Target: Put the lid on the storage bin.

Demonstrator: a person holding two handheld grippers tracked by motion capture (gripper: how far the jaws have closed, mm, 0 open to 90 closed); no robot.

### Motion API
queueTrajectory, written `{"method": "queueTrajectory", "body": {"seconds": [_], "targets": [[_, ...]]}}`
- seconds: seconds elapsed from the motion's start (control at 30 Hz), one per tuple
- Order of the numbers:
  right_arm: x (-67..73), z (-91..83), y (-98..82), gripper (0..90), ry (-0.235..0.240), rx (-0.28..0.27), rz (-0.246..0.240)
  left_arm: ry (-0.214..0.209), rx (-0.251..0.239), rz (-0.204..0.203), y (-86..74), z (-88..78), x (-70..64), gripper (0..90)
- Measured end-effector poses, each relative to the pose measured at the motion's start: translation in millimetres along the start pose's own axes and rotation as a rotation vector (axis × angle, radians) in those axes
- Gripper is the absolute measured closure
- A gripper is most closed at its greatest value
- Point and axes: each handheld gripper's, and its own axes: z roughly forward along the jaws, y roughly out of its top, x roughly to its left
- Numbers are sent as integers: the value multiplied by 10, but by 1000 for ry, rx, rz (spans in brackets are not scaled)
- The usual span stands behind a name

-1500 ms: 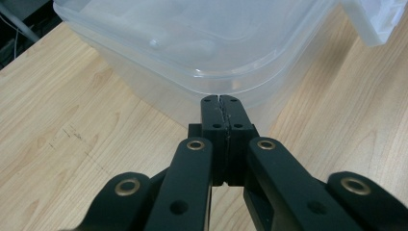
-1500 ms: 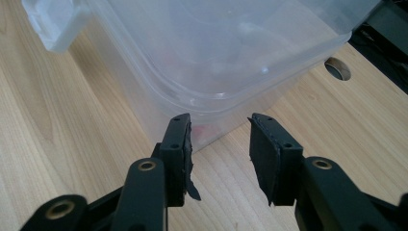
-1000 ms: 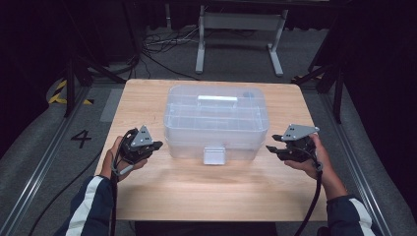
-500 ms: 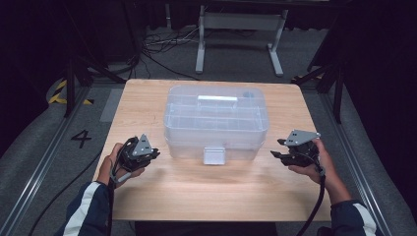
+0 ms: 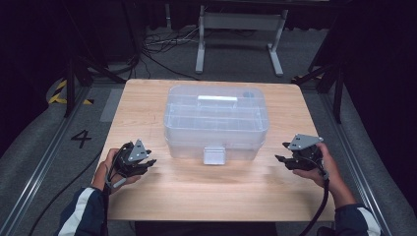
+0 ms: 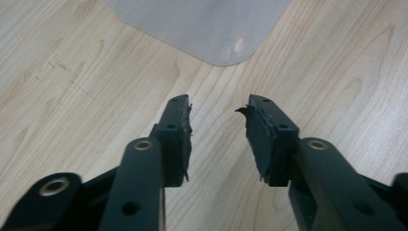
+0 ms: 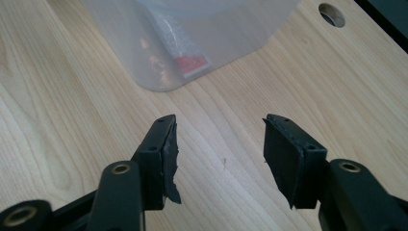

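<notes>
Wooden table (image 5: 211,196), pale grain, bare at its near edge; a round hole (image 7: 331,14) through the top near one corner, seen in the right gripper view. Grey carpeted floor (image 5: 44,162) around it. A black "4" (image 5: 81,138) marked on the floor left of the table. Yellow-and-black striped tape (image 5: 60,91) farther back on the left. Beyond the far edge, a white metal stand (image 5: 238,34) on two legs, with dark cables (image 5: 157,51) lying loose beside it. Metal rails (image 5: 29,191) run along both sides.
</notes>
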Motion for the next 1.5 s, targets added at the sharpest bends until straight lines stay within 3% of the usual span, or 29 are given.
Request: {"method": "queueTrajectory", "body": {"seconds": [0.17,0.4,0.53,0.7,1.1,1.5], "targets": [[6,-7,-114,416,3,0,-2,2,18,-13,-57,-6,1,505],[-12,-36,-269,375,-2,-23,32,7,30,-33,-126,-4,0,371],[-17,-44,-390,339,-39,-2,49,3,39,-36,-166,3,-22,300],[-32,-57,-509,317,-43,-2,88,9,48,-52,-239,8,-29,235],[-23,-85,-774,292,-50,13,160,-17,41,-83,-443,-14,-39,200],[-9,-91,-1052,255,-50,11,260,-33,12,-161,-621,-39,-46,197]]}}
